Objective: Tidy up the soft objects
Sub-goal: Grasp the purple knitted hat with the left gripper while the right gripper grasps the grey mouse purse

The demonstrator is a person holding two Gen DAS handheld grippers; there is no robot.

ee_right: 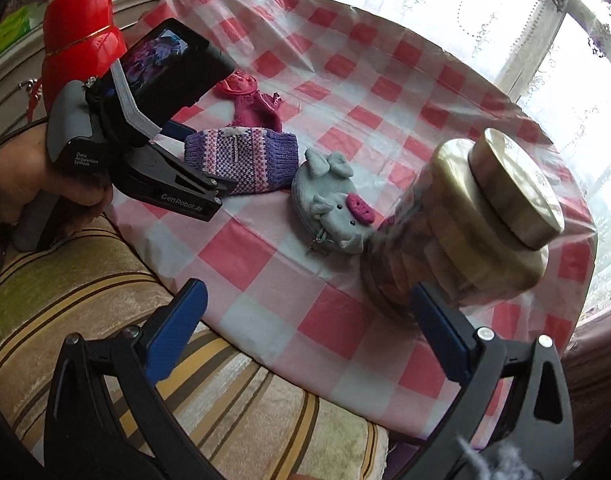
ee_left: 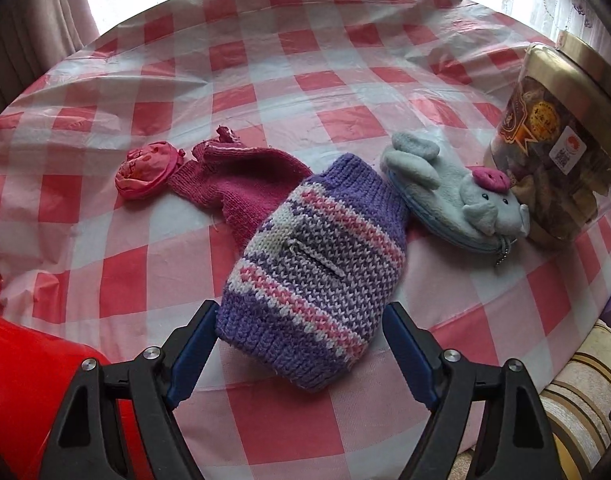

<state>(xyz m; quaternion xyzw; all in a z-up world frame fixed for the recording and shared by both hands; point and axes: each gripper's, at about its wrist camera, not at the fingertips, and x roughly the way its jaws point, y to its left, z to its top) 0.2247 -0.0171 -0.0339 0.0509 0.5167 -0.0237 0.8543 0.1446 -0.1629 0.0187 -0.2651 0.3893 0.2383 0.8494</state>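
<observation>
Nothing is sorted yet: the left gripper (ee_left: 299,314) is held wide around the purple knit (ee_left: 313,264); the right gripper (ee_right: 305,312) is spread, empty.

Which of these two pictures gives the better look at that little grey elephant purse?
The right wrist view: the elephant purse faces the camera, showing eyes, pink bow and zip, unobstructed. In the left wrist view the purse lies off to the side, seen obliquely, partly tucked behind the purple knit piece.
</observation>
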